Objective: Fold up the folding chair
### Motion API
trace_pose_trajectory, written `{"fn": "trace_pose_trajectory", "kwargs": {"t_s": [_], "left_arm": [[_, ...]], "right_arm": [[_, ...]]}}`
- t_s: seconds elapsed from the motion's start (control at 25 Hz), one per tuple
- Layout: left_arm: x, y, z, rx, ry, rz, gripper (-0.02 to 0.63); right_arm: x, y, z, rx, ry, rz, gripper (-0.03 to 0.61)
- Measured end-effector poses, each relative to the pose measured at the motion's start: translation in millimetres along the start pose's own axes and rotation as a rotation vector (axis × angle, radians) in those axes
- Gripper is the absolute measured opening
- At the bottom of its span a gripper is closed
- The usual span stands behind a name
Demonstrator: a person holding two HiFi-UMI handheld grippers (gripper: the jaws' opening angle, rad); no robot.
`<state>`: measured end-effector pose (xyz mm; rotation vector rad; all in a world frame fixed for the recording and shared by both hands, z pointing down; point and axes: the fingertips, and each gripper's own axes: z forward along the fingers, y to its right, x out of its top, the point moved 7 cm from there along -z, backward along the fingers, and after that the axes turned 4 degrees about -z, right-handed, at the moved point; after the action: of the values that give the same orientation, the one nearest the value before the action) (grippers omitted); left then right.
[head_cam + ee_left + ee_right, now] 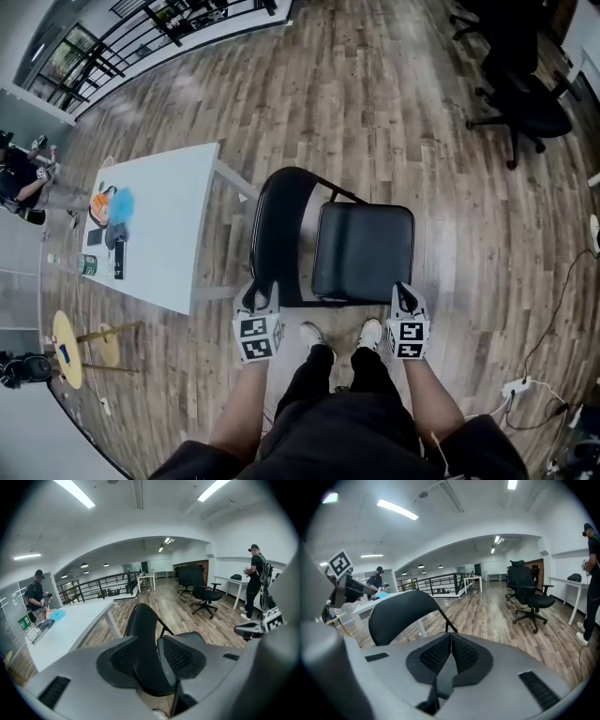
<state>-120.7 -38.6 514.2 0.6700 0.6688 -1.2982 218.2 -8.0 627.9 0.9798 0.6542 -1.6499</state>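
While it stands unfolded on the wood floor (394, 103), the folding chair (361, 251) sits mid-scene, just beyond the person's shoes (314, 334), with its seat (364, 272) to the right and its backrest (279, 220) to the left.

- Left gripper (149, 660): fingers partly spread and clamped on the near edge of the backrest, one pad on each face.
- Right gripper (450, 652): fingers pressed together with nothing visible between them. Its tip is at the near right corner of the seat; whether it touches cannot be told.
- White table (178, 234): just left of the backrest, with small articles on its far left part.
- Office chairs (525, 103): far right, well apart from the folding chair.
- Cable (555, 309): on the floor at the right, well apart.

Hazards, as judged:
- The right gripper has no hold on the seat and could only nudge it. It may skid off the smooth padded corner, and the seat would then drop back flat.
- The left gripper's hold is on a curved rim. A sideways pull could twist the chair out of the pads.
- If the feet slide on the floor, the chair may tip onto the shoes or knock the table leg.
- As the chair folds, the closing frame could trap a fingertip.
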Motion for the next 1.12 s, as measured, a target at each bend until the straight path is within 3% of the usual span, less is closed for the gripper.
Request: {"fn": "trace_pose_trajectory", "kwargs": {"t_s": [0.12, 0.28, 0.56, 0.72, 0.8, 0.96, 1.12], "left_arm": [[2, -13, 21, 0.012, -0.032, -0.005, 0.208], [2, -26, 42, 0.027, -0.057, -0.059, 0.255], [-9, -43, 73, 0.05, -0.085, -0.094, 0.329], [-17, -53, 96, 0.01, -0.085, -0.106, 0.333], [-24, -54, 103, 0.005, -0.094, -0.072, 0.333], [-40, -53, 121, -0.014, -0.126, -0.048, 0.333], [-54, -42, 135, -0.032, -0.148, 0.017, 0.333]], "right_arm": [[-25, 16, 23, 0.01, -0.059, 0.048, 0.027], [-61, 37, 52, 0.043, -0.17, 0.104, 0.178], [-157, 73, 96, 0.04, -0.383, 0.291, 0.297], [-214, 87, 128, 0.089, -0.476, 0.369, 0.325], [-243, 91, 142, 0.123, -0.503, 0.427, 0.328], [-284, 103, 165, 0.197, -0.518, 0.557, 0.337], [-308, 110, 181, 0.294, -0.508, 0.626, 0.342]]}}
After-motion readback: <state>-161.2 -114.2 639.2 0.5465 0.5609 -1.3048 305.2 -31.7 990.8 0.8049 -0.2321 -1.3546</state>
